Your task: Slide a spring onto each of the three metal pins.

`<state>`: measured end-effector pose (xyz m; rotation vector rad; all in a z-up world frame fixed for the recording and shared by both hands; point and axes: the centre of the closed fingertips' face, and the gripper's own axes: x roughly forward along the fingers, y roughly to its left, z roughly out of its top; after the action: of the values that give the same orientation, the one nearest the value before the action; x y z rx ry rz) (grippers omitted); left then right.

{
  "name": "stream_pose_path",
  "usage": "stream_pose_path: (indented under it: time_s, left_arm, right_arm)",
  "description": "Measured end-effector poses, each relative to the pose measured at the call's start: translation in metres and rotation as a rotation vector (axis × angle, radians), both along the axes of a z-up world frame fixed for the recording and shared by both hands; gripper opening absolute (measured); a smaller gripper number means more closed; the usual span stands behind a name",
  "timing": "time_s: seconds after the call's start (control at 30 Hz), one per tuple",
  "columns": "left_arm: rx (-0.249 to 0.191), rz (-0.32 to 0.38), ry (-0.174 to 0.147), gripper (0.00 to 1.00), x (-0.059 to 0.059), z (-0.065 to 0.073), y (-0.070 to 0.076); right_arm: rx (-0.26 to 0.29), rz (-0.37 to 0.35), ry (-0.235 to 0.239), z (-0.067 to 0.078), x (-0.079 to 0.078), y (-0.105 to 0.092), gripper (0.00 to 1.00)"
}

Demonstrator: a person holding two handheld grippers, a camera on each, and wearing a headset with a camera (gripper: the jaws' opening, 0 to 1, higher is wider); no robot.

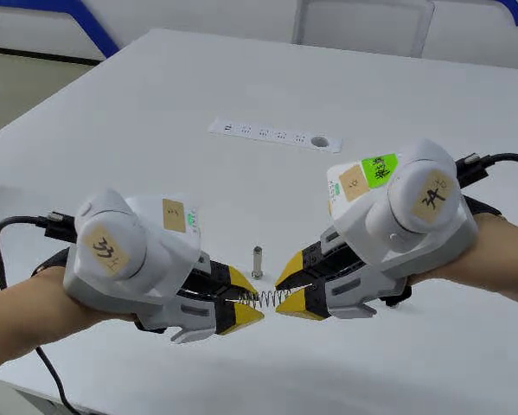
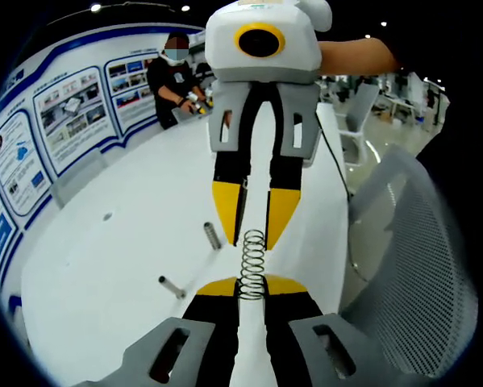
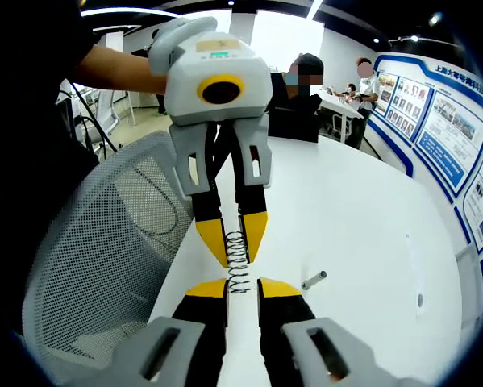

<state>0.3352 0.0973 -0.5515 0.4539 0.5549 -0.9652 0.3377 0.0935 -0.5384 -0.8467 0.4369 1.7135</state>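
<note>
Well now, the spring (image 1: 269, 299) is up in the air, strung sideways between the two claws, close to the near edge of the desk (image 1: 155, 112). The left claw (image 1: 255, 303) has its yellow tips pressed together on one end, and its own view shows the coil nipped right between them. The right claw (image 1: 283, 292) sits over the other end with its jaws a little parted. Whether it truly bites the wire or merely cradles it, I cannot tell.

Just behind the spring a metal pin (image 1: 258, 261) stands upright on the desk, bare. The left gripper view picks up two bare pins on the desk off to the side of the claws: a nearer pin (image 2: 171, 286) and a farther pin (image 2: 213, 235). So, by my reading, no spring is seated on any pin in sight.

Danger from here? The handover. If one claw lets go while the coil is squeezed or stretched, it could jump away — and with the desk edge and the mesh chair (image 2: 418, 266) close by, it may drop off the desk. A slack hold on the right would let the coil tilt, and a tilted coil would likely catch on the pin's top rather than slide down. Those bulky claws, swinging in, could also tip the pin over.
</note>
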Motion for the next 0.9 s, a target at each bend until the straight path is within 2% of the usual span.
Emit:
stream_pose_path:
  time_s: [0.13, 0.33, 0.43, 0.63, 0.73, 0.9]
  left_arm:
    - [0.0, 0.0, 0.001, 0.1, -0.001, 0.0, 0.0]
    - [-0.018, 0.005, -0.013, 0.1, 0.0, 0.007, -0.001]
    - [-0.032, 0.016, -0.028, 0.1, 0.003, 0.011, -0.002]
    - [-0.031, 0.012, -0.026, 0.1, 0.002, 0.011, -0.002]
    - [-0.02, 0.01, -0.026, 0.1, 0.002, 0.01, -0.001]
    - [-0.015, 0.005, -0.03, 0.1, 0.001, 0.01, -0.002]
  right_arm:
    - [0.016, -0.021, 0.041, 0.0, 0.001, -0.002, 0.15]
    - [0.044, -0.047, 0.093, 0.001, 0.0, 0.001, 0.15]
    - [0.042, -0.045, 0.096, 0.001, 0.0, 0.0, 0.11]
    - [0.06, -0.046, 0.11, 0.006, -0.001, -0.001, 0.11]
    - [0.091, -0.019, 0.112, 0.013, -0.006, -0.001, 0.11]
    - [0.118, -0.02, 0.132, 0.02, -0.007, -0.001, 0.11]
